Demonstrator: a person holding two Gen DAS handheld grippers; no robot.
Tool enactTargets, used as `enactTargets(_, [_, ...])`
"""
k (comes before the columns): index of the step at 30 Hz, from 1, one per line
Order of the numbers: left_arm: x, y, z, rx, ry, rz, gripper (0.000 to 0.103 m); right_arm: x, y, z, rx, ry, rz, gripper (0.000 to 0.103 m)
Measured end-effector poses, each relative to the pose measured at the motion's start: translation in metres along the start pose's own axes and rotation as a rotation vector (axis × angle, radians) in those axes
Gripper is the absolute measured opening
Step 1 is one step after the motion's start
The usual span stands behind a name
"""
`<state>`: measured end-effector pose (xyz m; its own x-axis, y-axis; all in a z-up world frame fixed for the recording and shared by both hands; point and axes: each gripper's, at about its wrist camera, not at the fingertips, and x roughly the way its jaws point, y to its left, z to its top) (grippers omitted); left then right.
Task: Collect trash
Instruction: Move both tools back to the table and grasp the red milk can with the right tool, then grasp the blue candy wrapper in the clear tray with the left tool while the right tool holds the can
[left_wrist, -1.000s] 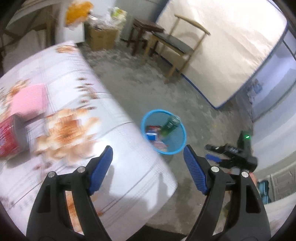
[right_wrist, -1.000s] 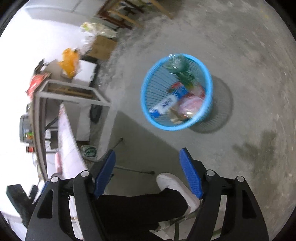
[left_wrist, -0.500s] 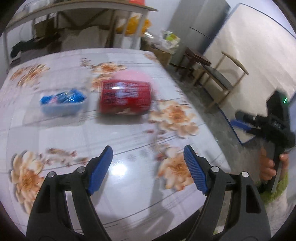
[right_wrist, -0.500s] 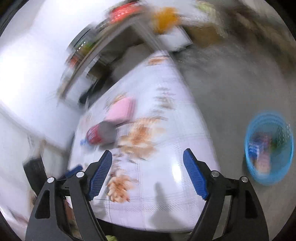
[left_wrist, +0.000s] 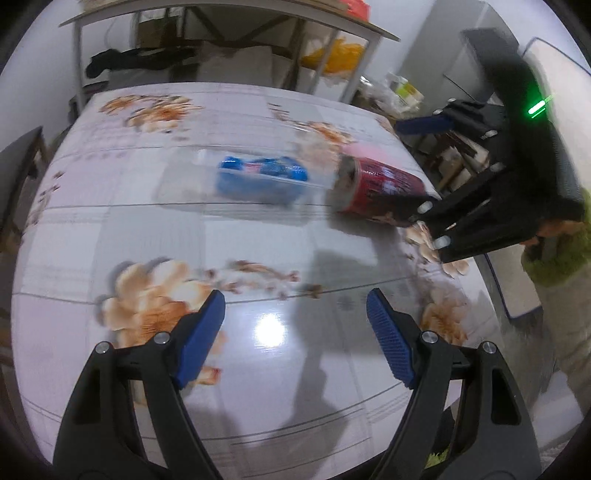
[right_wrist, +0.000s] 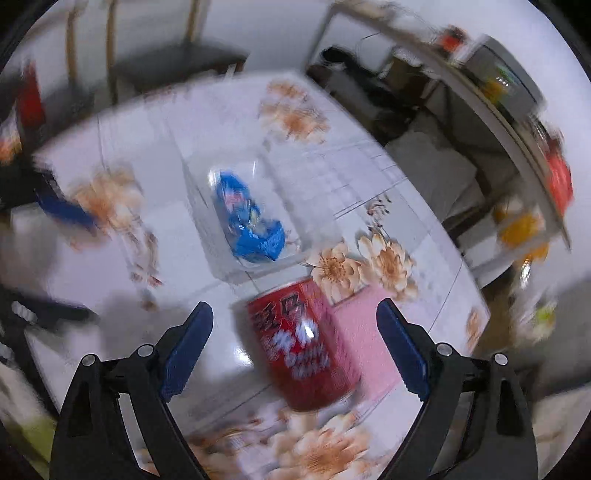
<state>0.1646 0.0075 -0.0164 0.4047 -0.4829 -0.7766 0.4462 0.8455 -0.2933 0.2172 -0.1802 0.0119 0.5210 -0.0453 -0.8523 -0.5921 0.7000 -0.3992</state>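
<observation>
Floral surface (right_wrist: 221, 110) under both tongs. Right tongs (right_wrist: 295, 343) opening, red can (right_wrist: 306, 343) lying between, untouched; left tongs (left_wrist: 295, 332) apart, empty. Farther up-frame, blue wrapper (right_wrist: 247, 218). Risk: can rolling away if nudged.

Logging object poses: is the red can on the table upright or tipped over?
Tipped over. The red can lies on its side on the table, one round end facing sideways.
</observation>
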Motion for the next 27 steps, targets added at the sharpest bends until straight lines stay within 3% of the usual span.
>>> enactTargets(6, [-0.002, 0.024, 0.000, -0.052, 0.004, -0.012, 0.075, 0.036, 0.009, 0.007, -0.034, 0.106, 0.010, 0.086])
enactTargets(9, [-0.002, 0.028, 0.000, -0.061, 0.005, -0.023, 0.075, 0.039, 0.005, 0.006, 0.021, 0.113, 0.031, 0.067])
enactTargets(10, [-0.001, 0.029, 0.000, -0.061, 0.006, -0.027, 0.075, 0.038, 0.003, 0.005, 0.045, 0.106, 0.032, 0.067])
enactTargets(14, [0.001, 0.029, 0.000, -0.057, 0.006, -0.039, 0.075, 0.025, -0.007, -0.009, 0.164, 0.053, 0.034, 0.066])
enactTargets(19, [0.004, 0.028, 0.000, -0.056, 0.009, -0.046, 0.075, -0.009, -0.021, -0.045, 0.418, -0.107, 0.060, 0.066])
enactTargets(27, [0.004, 0.022, 0.009, -0.055, 0.002, -0.070, 0.075, -0.036, -0.024, -0.105, 0.748, -0.217, -0.009, 0.066])
